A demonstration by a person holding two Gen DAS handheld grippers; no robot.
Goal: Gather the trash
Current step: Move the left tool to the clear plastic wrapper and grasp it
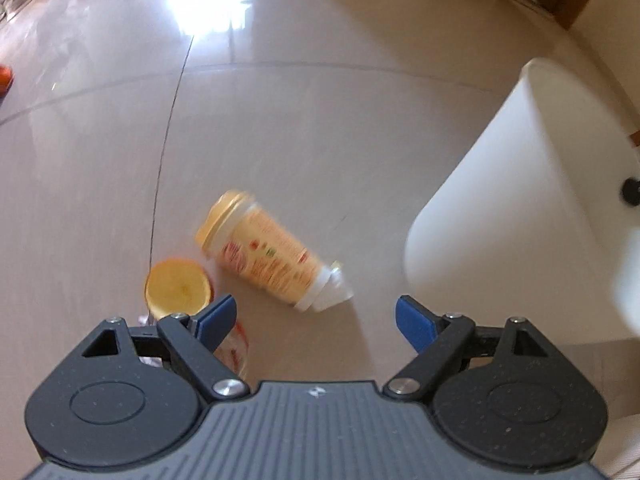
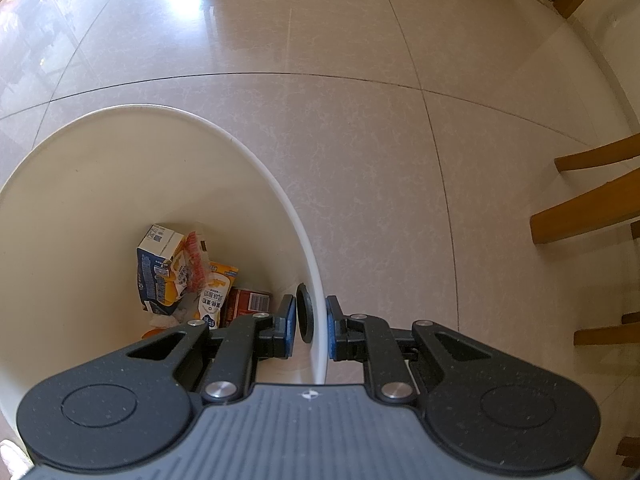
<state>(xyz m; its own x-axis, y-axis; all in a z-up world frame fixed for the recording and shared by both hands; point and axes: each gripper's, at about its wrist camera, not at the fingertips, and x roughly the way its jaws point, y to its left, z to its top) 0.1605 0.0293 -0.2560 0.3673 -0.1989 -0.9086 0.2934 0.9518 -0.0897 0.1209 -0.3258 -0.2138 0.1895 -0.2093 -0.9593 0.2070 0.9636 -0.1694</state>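
Left gripper is hanging with jaws spread wide, nothing between the pads; a yellow cup is lying on its side on the floor just above them at frame centre, blurred; an orange slice is sitting beside the left pad, lower left; the white bin is filling the right edge. Right gripper is clamping the bin's wall, one pad inside, one outside; cartons and wrappers are resting at the bottom, lower left; chair legs are standing at far right.
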